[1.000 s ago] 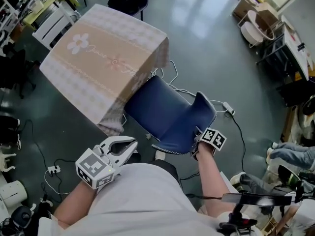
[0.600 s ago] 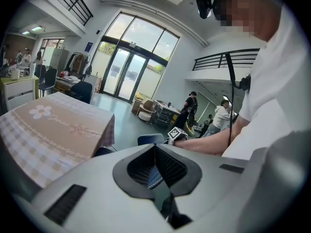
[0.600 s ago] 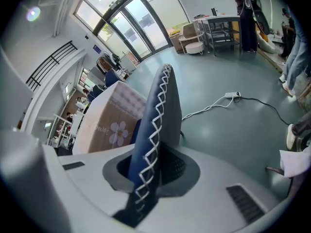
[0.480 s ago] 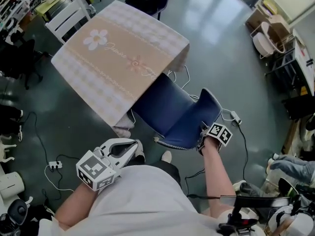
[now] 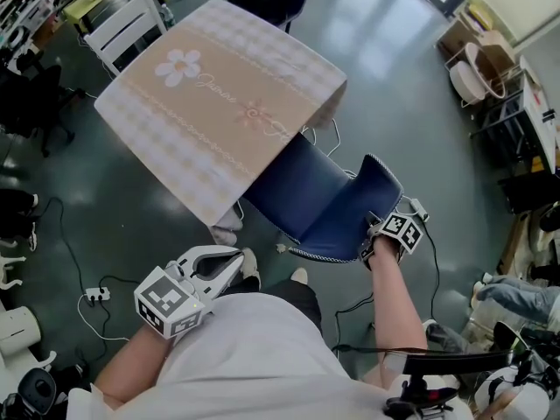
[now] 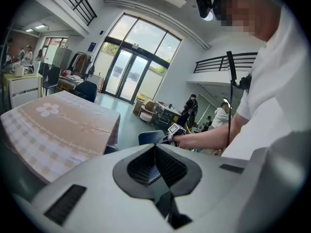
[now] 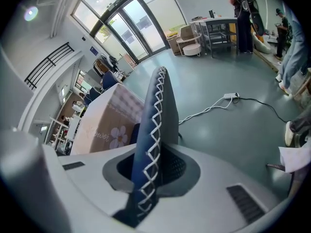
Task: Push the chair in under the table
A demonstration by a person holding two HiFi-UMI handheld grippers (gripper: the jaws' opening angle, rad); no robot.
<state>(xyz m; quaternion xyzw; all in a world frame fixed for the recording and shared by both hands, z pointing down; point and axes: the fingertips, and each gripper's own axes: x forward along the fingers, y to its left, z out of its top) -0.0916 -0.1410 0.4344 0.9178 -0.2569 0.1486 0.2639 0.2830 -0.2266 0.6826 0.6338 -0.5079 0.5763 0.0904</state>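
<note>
Plainly, the right hand-held gripper [image 5: 369, 248] is clamped on the side edge of the backrest of the dark blue padded chair with white cross-stitched seams [image 5: 319, 198]. In the right gripper view its jaws [image 7: 148, 178] press on that stitched blue edge from both sides, narrow around it. The chair stands on the grey-green floor [image 5: 411, 103], the front of its seat tucked beneath the hanging edge of the beige checked tablecloth with flower prints that covers the square table [image 5: 210, 94], while the backrest is clear of the table, on the person's side. The left hand-held gripper [image 5: 236, 261] hangs low near the person's body, well apart from the chair. Its jaws are drawn together with nothing between them [image 6: 156, 166]. A white cable [image 5: 328, 143] lies on the floor beside the chair.
</note>
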